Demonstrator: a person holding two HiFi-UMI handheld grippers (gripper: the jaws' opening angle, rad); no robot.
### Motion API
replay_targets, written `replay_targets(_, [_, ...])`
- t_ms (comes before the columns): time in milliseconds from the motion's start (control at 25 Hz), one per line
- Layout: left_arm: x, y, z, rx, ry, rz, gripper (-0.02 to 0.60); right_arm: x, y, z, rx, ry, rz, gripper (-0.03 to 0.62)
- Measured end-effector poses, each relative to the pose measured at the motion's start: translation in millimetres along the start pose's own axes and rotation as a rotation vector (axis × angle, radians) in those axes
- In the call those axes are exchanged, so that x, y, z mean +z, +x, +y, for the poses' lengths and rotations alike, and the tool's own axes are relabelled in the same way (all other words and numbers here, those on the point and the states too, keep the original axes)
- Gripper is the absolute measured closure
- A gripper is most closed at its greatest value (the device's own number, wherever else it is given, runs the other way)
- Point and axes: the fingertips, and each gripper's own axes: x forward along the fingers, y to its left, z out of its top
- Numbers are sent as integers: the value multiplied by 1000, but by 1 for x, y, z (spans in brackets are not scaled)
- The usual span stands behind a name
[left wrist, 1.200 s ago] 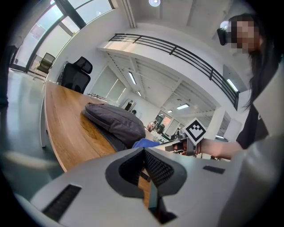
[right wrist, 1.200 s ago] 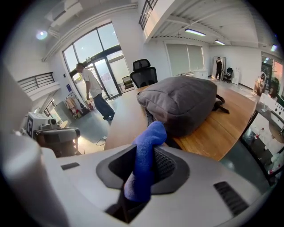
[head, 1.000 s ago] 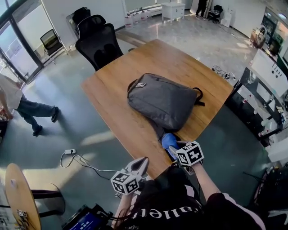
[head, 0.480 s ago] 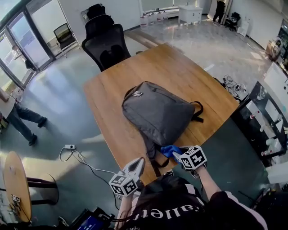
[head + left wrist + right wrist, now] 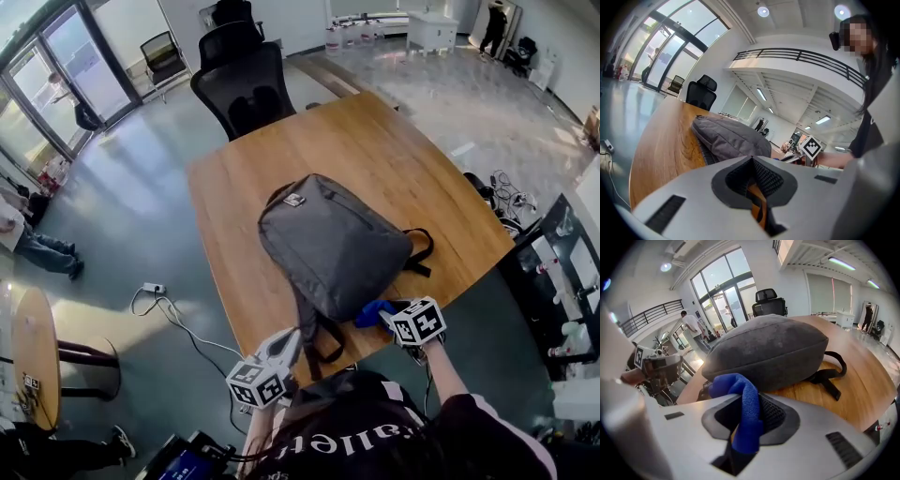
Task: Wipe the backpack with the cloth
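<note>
1. An open office or lab hall was shown.
2. Black office chairs [image 5: 251, 89] were set at a large wooden table [image 5: 394, 141].
3. A polished floor [image 5: 141, 206], glass doors [image 5: 56, 56] and a railed upper gallery [image 5: 797, 55] were seen.
4. Strip lights [image 5: 761, 93] were fixed overhead.

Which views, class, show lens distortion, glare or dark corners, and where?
Head view: the wide-angle lens bows the table edges; light glares off the glossy floor. Left gripper view: strong fisheye, black corners, windows washed out bright. Right gripper view: same dark rim; cloth and backpack evenly lit, no hard glare.
</note>
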Motion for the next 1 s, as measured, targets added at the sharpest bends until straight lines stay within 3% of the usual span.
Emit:
replay_targets(320, [10,11,6,56,-3,-13,580,11,-3,-54,-9,-11,20,497])
replay_targets(1000, [12,50,7,74,-16,5,580,23,-41,-195,-211,111,-30,496])
